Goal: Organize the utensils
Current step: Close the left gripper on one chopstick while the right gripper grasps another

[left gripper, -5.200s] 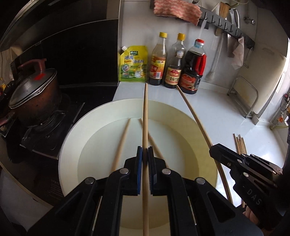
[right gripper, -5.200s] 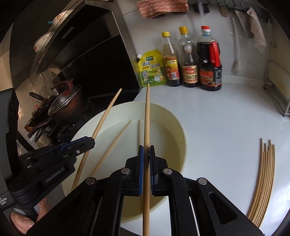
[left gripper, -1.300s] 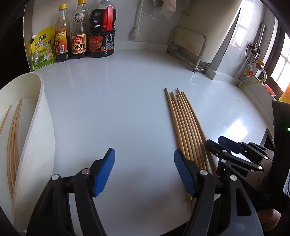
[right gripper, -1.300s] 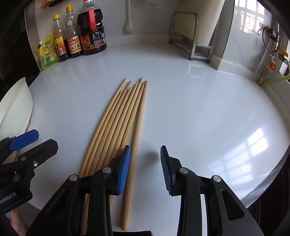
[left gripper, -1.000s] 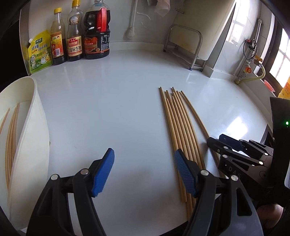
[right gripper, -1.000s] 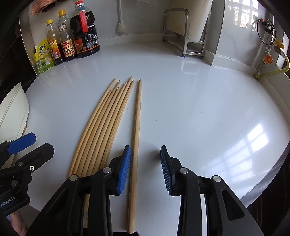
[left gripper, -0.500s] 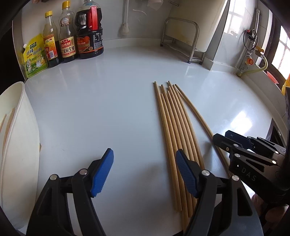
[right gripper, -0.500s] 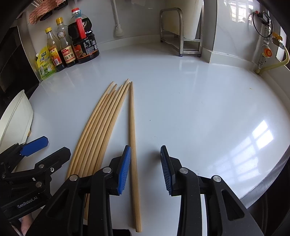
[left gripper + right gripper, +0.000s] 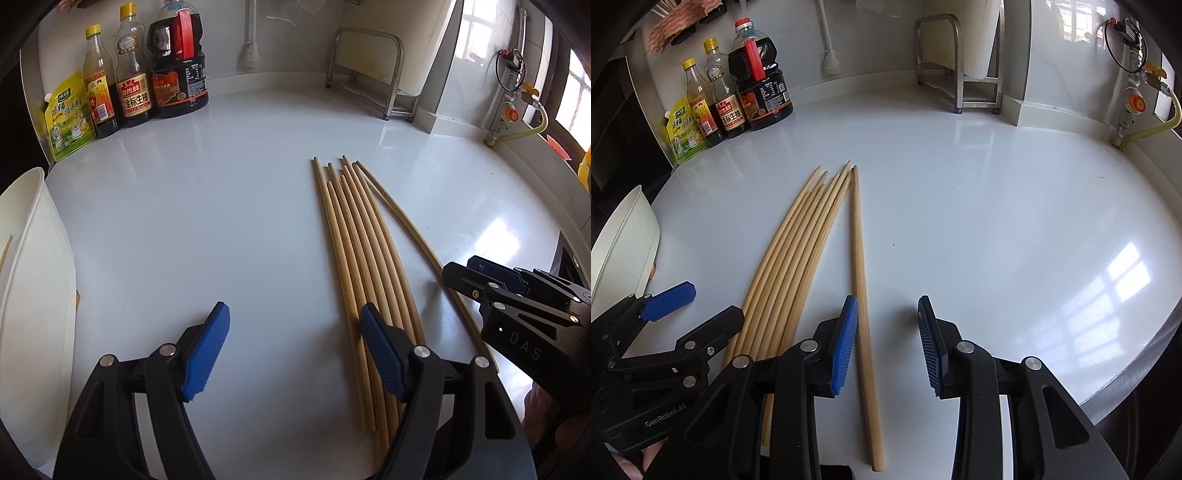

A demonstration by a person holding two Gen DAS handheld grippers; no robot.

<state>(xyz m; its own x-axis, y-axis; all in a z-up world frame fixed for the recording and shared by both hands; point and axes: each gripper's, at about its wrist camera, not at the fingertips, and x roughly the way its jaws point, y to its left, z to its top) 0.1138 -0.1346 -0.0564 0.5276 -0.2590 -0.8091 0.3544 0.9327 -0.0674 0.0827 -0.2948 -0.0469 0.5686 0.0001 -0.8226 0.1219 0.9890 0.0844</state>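
Right wrist: gripper [image 9: 886,343] half-open, empty.

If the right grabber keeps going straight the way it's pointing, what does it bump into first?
Probably the white countertop. The right gripper tilts downward with open jaws, and the lone chopstick lies just inside its left finger, so that might be touched too; depth is unclear.

long bamboo chopsticks [image 9: 798,251] flat on the white counter, one [image 9: 860,266] slightly apart

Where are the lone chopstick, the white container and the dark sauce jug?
lone chopstick [image 9: 860,258], right wrist view, mid-shaft.
white container [image 9: 37,295], left wrist view, outer wall.
dark sauce jug [image 9: 180,83], left wrist view, front label.
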